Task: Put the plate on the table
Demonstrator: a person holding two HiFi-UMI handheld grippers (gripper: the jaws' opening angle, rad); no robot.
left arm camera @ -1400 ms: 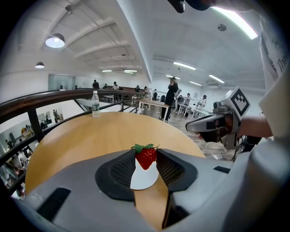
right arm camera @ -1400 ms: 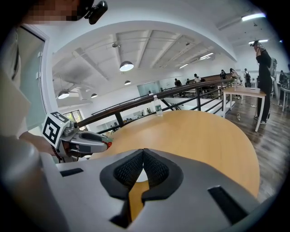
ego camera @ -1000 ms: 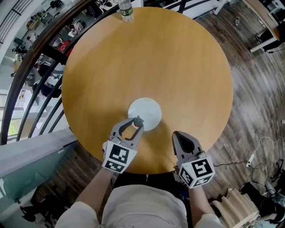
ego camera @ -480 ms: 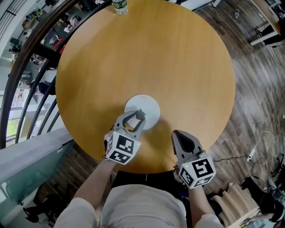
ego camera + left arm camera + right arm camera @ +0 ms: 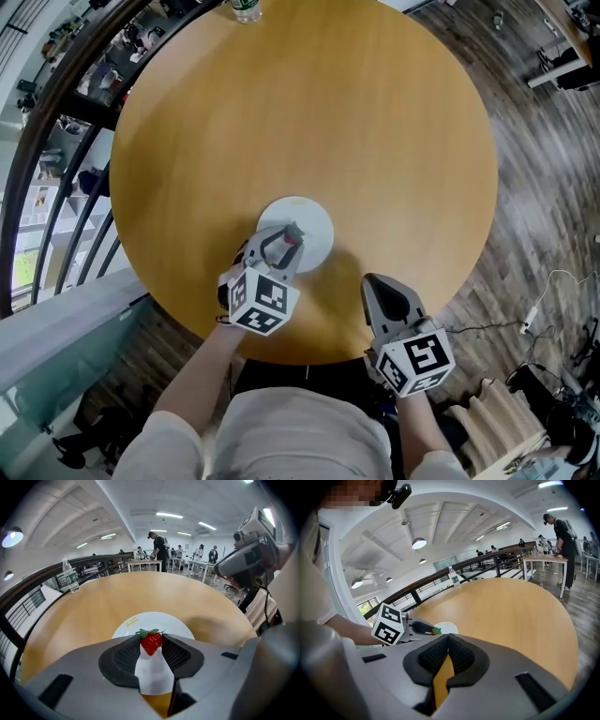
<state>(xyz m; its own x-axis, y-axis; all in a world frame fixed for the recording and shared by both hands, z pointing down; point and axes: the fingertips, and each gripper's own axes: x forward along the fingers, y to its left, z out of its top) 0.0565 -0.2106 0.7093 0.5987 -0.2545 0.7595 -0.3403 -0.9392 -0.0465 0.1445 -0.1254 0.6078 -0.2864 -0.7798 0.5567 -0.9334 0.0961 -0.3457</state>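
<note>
"How many things are out there?"

"One white plate (image 5: 298, 228), one water bottle (image 5: 246, 9), one strawberry (image 5: 151, 642), and two grippers, one in each hand."

"Where's the plate?"

"Flat on the round tabletop (image 5: 375, 141), at the lower middle of the head view, near the person's edge."

"And the hands?"

"The left gripper (image 5: 284, 239) reaches over the plate's near rim. Its fingers (image 5: 126, 656) are clamped on the strawberry, leaves up. The right gripper (image 5: 377, 284) hangs at the lower right over the tabletop's near edge, apart from the plate, fingers (image 5: 464, 656) together with nothing between."

"Anything nearby?"

"Only the bottle, upright at the far edge, top left, well apart from the plate. A dark railing (image 5: 56, 103) curves down the left side."
</note>
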